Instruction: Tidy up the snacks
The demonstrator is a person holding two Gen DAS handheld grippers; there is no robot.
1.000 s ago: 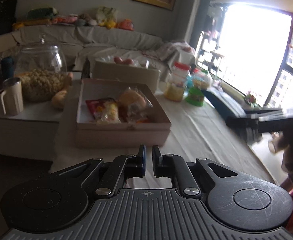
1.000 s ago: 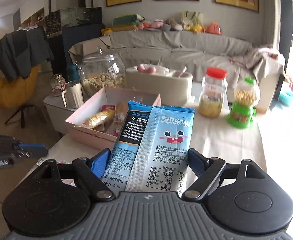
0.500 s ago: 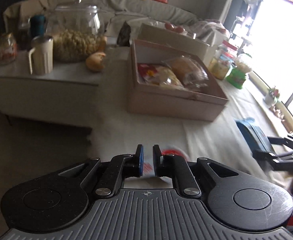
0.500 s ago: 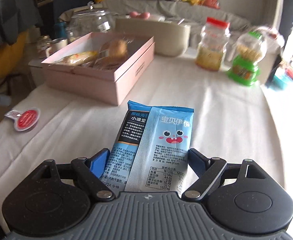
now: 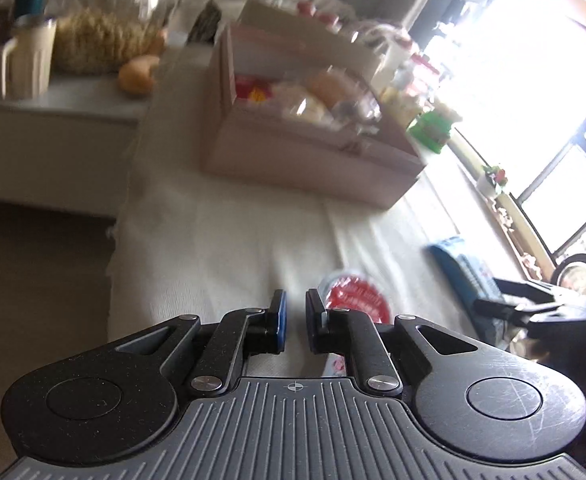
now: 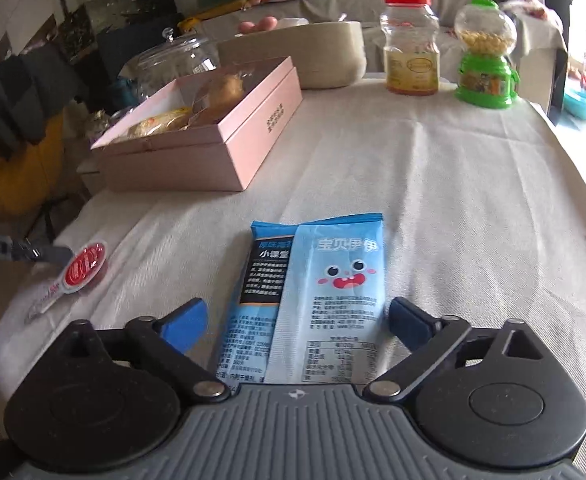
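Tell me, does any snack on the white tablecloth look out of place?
Yes. The blue snack packet and the small red-lidded cup lie loose on the cloth, outside the pink cardboard box where other snacks sit.

The packet [image 6: 317,292] lies flat on the counter [image 6: 433,184], between the right tongs' [image 6: 295,320] fingers. The jelly cup [image 6: 83,268] lies to its left, near the counter's edge, just in front of the left tongs [image 5: 295,310]. The box [image 6: 213,136] sits farther back on the left, with snacks [image 6: 189,108] in it. Behind the box is a tub [image 6: 313,54]. A jar [image 6: 411,46] and a candy machine [image 6: 485,56] stand at the back right.
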